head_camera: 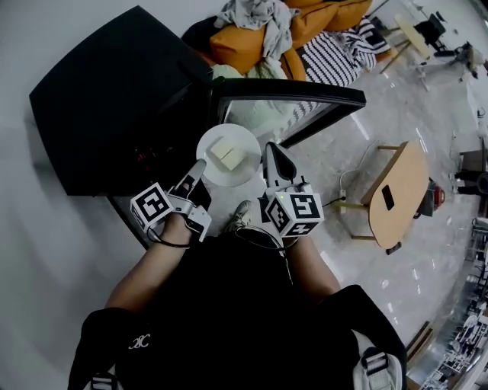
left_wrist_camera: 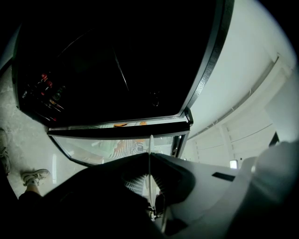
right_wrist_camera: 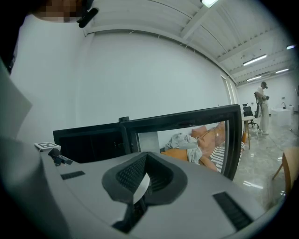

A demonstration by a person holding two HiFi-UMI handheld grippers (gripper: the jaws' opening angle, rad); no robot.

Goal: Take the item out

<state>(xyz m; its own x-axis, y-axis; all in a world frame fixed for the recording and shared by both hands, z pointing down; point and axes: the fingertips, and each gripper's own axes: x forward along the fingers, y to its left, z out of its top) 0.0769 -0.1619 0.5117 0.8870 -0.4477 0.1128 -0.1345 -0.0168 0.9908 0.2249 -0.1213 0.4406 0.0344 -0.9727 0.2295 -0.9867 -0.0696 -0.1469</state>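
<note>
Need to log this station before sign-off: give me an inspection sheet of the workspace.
Surface: pale glossy floor; no worktop seen under the plate.
Job's things: white plate carrying a pale yellow block, held in front of the black appliance, whose glass door is open.
Clutter: clothes piled on orange cushions.
Grippers: left tongs and right tongs each shut on the plate's rim.
Cables: cord with plug on the floor.
Surroundings: wooden table; a person far off.

White plate (head_camera: pixel 207 145), pale yellow block (head_camera: pixel 226 155), black appliance (head_camera: pixel 114 99), orange cushion (head_camera: pixel 320 23), striped fabric (head_camera: pixel 335 59).
</note>
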